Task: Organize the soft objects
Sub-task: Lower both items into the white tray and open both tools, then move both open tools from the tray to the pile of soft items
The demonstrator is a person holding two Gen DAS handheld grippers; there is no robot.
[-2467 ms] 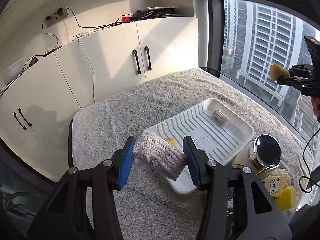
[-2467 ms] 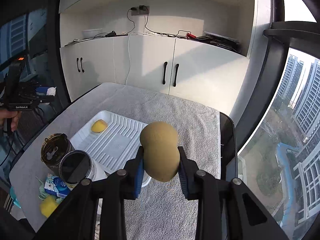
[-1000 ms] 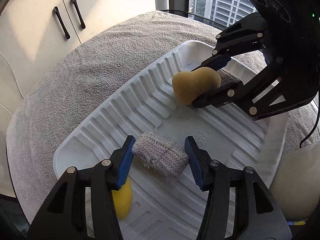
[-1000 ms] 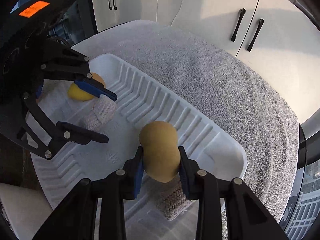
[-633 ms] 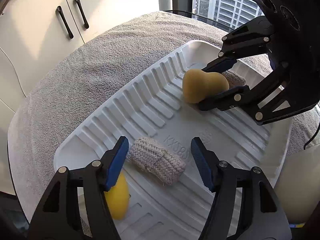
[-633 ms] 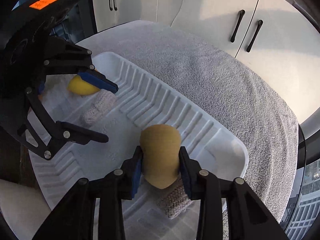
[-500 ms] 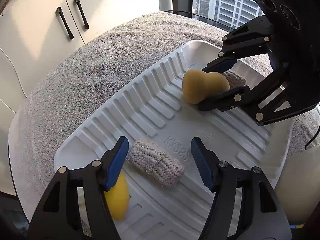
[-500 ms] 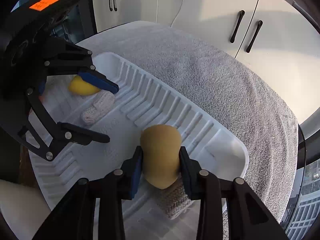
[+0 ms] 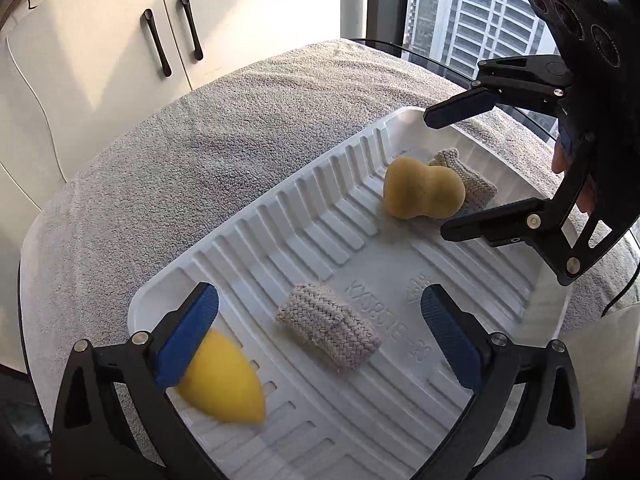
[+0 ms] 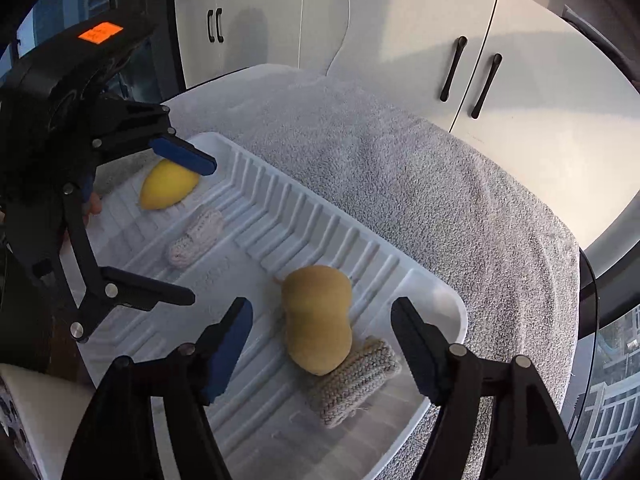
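A white ribbed tray lies on a grey towel. In it lie a tan gourd-shaped sponge, leaning on a knitted beige pad, a second knitted pad and a yellow sponge. My left gripper is open wide over the second pad, touching nothing. My right gripper is open around the tan sponge without gripping it.
The grey towel covers the table. White cabinets with black handles stand behind. A window with high-rises is at the right. A pale container stands beside the tray's near right corner.
Both grippers have opened and let go. The knitted pad and the tan sponge now lie in the tray. Both grippers have drawn back and up a little.
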